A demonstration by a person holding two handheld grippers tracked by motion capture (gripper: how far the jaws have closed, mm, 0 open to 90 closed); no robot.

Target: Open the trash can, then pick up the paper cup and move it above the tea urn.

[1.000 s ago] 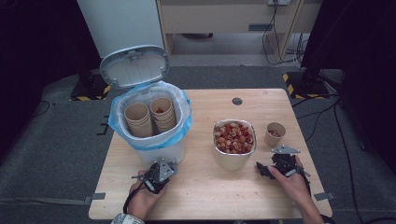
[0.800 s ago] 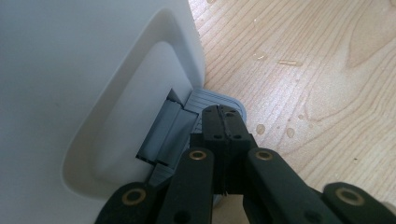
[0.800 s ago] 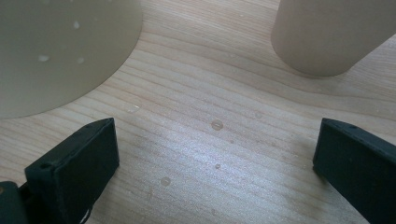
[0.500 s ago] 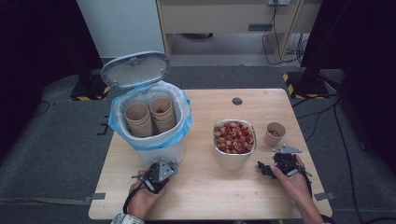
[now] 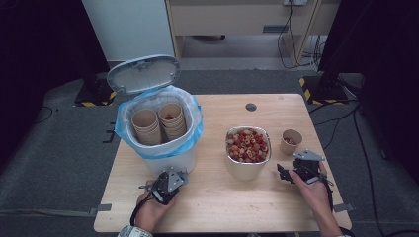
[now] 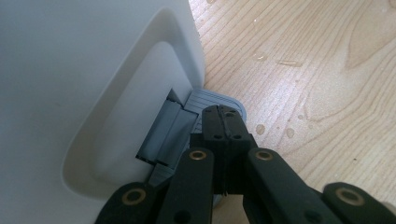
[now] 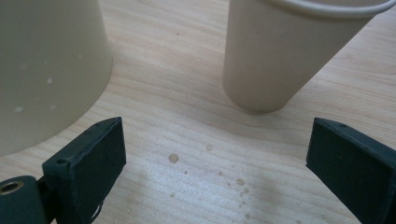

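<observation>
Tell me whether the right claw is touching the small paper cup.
Apart. The right gripper view shows the right claw open, bare table between its jaws and the paper cup.

Bin (image 5: 163, 148) stands at table's (image 5: 217, 207) left, lid (image 5: 143, 74) tipped up behind it; two cup stacks (image 5: 159, 123) side by side inside. Bowl (image 5: 248, 148) sits right of bin, near centre. Cup (image 5: 291, 141) just right of bowl. Pedal (image 6: 219, 100) at bin's front base, on the table.
</observation>
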